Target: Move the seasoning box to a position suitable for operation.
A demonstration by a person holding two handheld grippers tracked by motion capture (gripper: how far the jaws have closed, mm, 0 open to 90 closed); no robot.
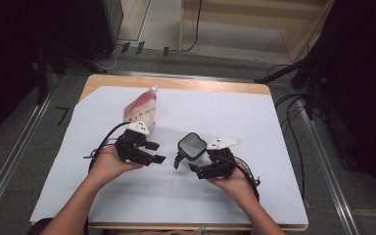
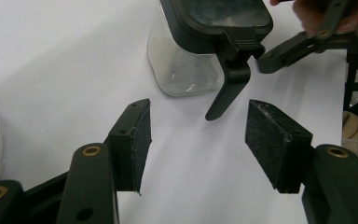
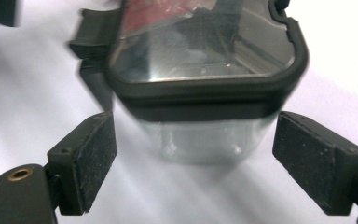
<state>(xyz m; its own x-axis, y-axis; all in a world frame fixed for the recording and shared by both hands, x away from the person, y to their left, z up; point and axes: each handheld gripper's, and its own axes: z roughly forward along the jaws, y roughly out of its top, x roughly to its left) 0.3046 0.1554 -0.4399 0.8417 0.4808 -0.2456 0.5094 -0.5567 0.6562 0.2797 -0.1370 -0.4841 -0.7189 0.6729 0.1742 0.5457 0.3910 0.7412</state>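
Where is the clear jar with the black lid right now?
In the high view the clear jar stands on the white sheet near the table's middle, between the open left tongs and open right tongs, closest to the right.

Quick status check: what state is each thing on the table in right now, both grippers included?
Clear jar: upright on the white sheet, black lid on, its side latch flipped down and loose.
Red and white pouch: standing upright behind the left gripper, top not visibly opened.
Left gripper: open, nothing between the fingers, aimed at the latch.
Right gripper: open, fingers either side of the jar, not pressing it.
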